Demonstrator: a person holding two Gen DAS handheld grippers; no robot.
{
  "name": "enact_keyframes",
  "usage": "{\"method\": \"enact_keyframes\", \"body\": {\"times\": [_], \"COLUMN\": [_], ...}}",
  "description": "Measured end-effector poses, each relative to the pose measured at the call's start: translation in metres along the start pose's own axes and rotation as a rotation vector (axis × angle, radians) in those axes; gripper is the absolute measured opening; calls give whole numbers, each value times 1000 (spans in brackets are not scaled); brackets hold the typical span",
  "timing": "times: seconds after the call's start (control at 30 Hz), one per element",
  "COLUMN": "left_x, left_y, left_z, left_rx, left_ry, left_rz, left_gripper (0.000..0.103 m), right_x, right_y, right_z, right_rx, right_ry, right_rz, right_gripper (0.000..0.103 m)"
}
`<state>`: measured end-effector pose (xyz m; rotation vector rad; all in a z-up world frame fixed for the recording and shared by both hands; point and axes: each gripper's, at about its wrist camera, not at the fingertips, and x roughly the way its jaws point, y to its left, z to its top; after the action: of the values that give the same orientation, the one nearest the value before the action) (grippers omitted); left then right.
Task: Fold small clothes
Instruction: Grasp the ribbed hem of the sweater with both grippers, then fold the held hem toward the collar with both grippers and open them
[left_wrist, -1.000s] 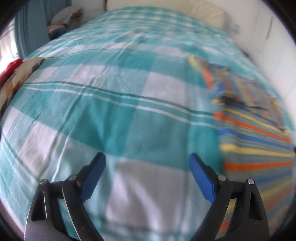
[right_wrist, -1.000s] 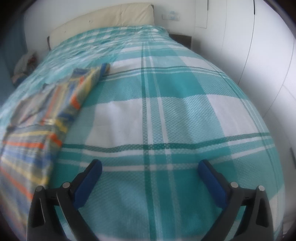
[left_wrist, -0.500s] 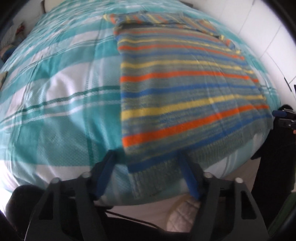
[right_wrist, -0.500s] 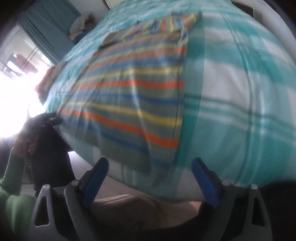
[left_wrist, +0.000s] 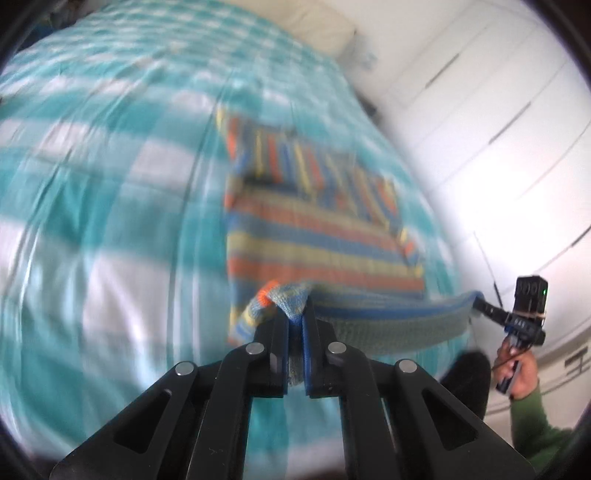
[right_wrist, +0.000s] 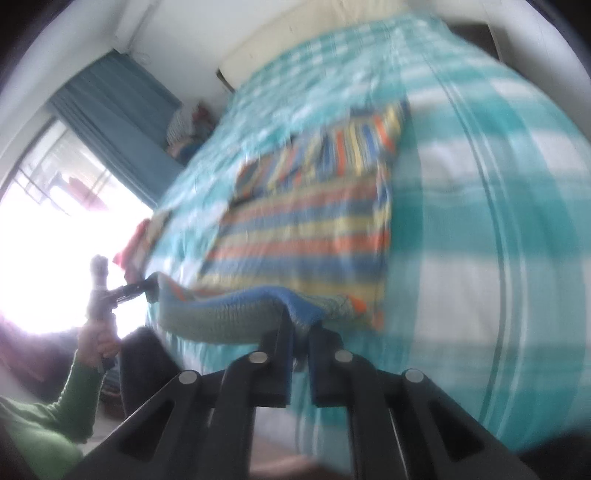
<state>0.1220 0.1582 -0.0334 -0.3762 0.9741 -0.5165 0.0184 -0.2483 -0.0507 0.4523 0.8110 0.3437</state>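
Note:
A knitted sweater (left_wrist: 314, 236) with orange, yellow and blue stripes lies flat on the bed, its sleeves folded across the top. My left gripper (left_wrist: 294, 314) has its jaws closing tight on the near left hem corner, with knit bunched between the blue pads. My right gripper (right_wrist: 301, 325) has its jaws closing on the other hem corner of the sweater (right_wrist: 303, 229). The grey-blue hem hangs raised between the two. Each view shows the other gripper at the hem's far end: the right gripper (left_wrist: 478, 302) and the left gripper (right_wrist: 147, 286). Both views are blurred.
The bed (left_wrist: 92, 221) has a teal and white checked cover and a cream pillow (left_wrist: 314, 26) at its head. White wardrobe doors (left_wrist: 498, 129) stand on the right. A teal curtain (right_wrist: 122, 122), a bright window and a clothes pile (right_wrist: 188, 129) are on the left. A green sleeve (right_wrist: 77, 391) shows.
Both grippers went from wide open over the bed cover to the sweater's near hem, shut on its two corners and lifted the hem off the bed.

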Motion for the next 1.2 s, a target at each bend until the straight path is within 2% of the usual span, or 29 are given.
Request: {"method": "enact_keyframes", "body": {"times": [0.1, 0.23, 0.3, 0.33, 0.37, 0.4, 0.43, 0.5, 0.57, 0.67, 0.7, 0.73, 0.8, 0.83, 0.87, 0.9, 0.93, 1.0, 1.03, 1.07, 1.1, 1.17, 1.2], "left_x": [38, 94, 127, 141, 154, 158, 157, 144, 129, 113, 110, 111, 121, 129, 137, 144, 148, 145, 141, 137, 131, 117, 107], "left_y": [1, 11, 22, 28, 37, 46, 54, 65, 62, 49, 43, 38, 28, 22, 18, 19, 23, 25, 25, 25, 25, 21, 19], "left_z": [60, 128, 159, 172, 186, 189, 190, 186, 172, 134, 119, 104, 84, 75, 66, 59, 55, 50, 49, 48, 47, 42, 39], "left_rx": [0, -30, -69, -91, -136, -192, -240, -280, -215, -88, -55, -26, 37, 78, 108, 111, 99, 111, 111, 104, 100, 105, 101], "left_ry": [-40, -58, -76, -75, -69, -69, -85, -120, -112, -63, -40, -15, 41, 69, 96, 130, 146, 133, 129, 122, 111, 78, 54], "left_rz": [21, 73, 70, 87, 135, 171, 175, 98, 94, 135, 130, 132, 188, 242, 290, 309, 317, 346, 350, 352, 357, 420, 449], "left_gripper": [4, 4, 7, 16, 33, 40, 43, 45, 60, 77, 79, 80, 79, 65, 27, 6, 6, 5, 4, 5, 5, 15, 23], "right_x": [22, 74, 100, 114, 125, 131, 134, 130, 117, 101, 98, 93, 91, 94, 101, 110, 115, 116, 112, 108, 102, 85, 76], "right_y": [-19, -50, -69, -77, -90, -99, -104, -108, -102, -86, -81, -74, -68, -66, -67, -71, -77, -93, -97, -99, -102, -108, -109], "right_z": [59, 136, 175, 189, 201, 208, 212, 215, 208, 178, 163, 146, 119, 108, 97, 89, 82, 72, 69, 67, 65, 61, 59], "right_rx": [19, 84, 106, 116, 138, 162, 182, 182, 107, -13, -44, -72, -108, -117, -118, -105, -80, -32, -27, -33, -31, 17, 26], "right_ry": [-82, -107, -149, -165, -187, -209, -220, -228, -216, -129, -94, -62, -30, -9, 41, 91, 126, 131, 115, 110, 95, 53, 29], "right_rz": [-7, -33, -51, -43, -71, -100, -113, -116, -138, -181, -182, -180, -171, -162, -159, -179, -197, -223, -264, -311, -318, -323, -327], "right_gripper": [6, 6, 7, 10, 13, 21, 26, 26, 26, 40, 51, 57, 76, 77, 76, 54, 7, 7, 6, 0, 0, 2, 10]}}
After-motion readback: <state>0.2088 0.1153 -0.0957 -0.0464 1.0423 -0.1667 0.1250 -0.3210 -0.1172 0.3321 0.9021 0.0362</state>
